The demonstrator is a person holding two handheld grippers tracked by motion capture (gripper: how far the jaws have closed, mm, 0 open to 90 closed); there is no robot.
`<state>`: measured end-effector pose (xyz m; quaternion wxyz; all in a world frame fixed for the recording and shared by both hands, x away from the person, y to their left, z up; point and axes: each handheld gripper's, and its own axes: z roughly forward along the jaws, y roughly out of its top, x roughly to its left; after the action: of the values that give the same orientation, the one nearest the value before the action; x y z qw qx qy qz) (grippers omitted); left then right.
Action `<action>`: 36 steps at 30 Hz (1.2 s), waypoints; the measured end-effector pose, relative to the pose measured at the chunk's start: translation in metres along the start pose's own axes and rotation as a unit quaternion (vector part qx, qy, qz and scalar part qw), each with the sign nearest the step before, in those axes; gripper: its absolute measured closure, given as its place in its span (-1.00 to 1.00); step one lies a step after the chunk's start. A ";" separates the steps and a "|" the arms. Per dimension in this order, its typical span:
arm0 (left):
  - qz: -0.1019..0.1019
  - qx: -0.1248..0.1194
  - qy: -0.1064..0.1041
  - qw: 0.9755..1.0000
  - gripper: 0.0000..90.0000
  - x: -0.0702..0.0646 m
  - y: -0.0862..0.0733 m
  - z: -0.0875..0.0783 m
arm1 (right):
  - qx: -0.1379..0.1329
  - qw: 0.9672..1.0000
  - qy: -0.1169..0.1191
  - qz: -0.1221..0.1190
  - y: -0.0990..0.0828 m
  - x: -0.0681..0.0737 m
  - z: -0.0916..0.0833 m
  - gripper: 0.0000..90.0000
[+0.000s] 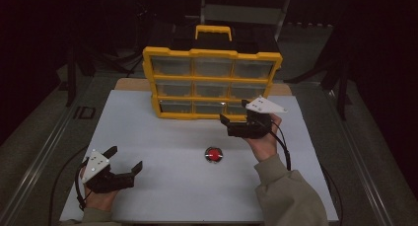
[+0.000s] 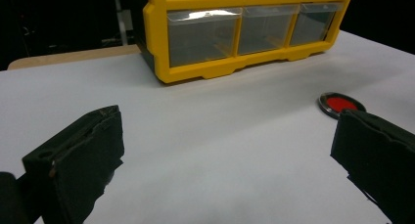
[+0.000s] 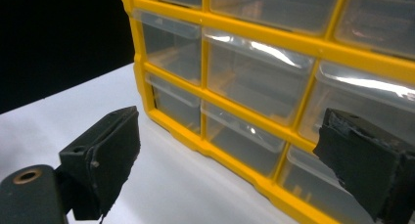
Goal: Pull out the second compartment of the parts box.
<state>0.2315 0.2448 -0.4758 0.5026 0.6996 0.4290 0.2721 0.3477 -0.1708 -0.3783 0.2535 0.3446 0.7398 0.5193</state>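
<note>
A yellow drawer cabinet [image 1: 212, 52] with rows of clear plastic drawers stands upright at the back of the white table top [image 1: 172, 191]. A small round red disc with a dark rim [image 1: 214, 154] lies on the table in front of it. My right gripper [image 1: 235, 114] is open just in front of the cabinet's lower right drawers. In the right gripper view its jaws stand wide apart [image 3: 230, 145] before the drawer fronts of the cabinet [image 3: 293, 45], holding nothing. My left gripper [image 1: 126, 157] is open low at the front left, empty, with the red disc [image 2: 341, 104] off to its right.
The cabinet has a yellow carry handle [image 1: 213, 31] on top. A wooden board edge [image 1: 129, 84] shows behind the white top. Metal rails [image 1: 44, 152] run along both sides of the table, and the surroundings are dark.
</note>
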 end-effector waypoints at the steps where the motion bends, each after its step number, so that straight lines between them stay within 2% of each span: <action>1: 0.000 0.000 0.000 1.000 -1.00 0.000 0.000 0.000 | 0.000 1.000 0.001 -0.003 0.003 0.001 0.002 -0.80; 11: 0.002 0.002 0.005 1.000 -1.00 0.000 0.000 0.000 | 0.002 1.000 -0.004 -0.018 0.020 0.001 0.023 -0.80; 20: 0.001 0.001 0.008 1.000 -1.00 0.001 0.000 0.000 | 0.010 1.000 -0.011 -0.024 0.024 0.000 0.039 -0.80; 30: 0.003 -0.001 0.010 1.000 -1.00 0.002 0.000 0.000 | 0.013 0.998 -0.015 -0.060 0.034 0.008 0.054 -0.80; 36: -0.002 -0.005 0.012 1.000 -1.00 0.003 0.000 -0.001 | 0.025 0.994 -0.030 -0.100 0.041 0.016 0.064 -0.80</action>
<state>0.2322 0.2479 -0.4755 0.5014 0.6927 0.4350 0.2822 0.3949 -0.1112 -0.3617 0.3171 0.2909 0.7755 0.4620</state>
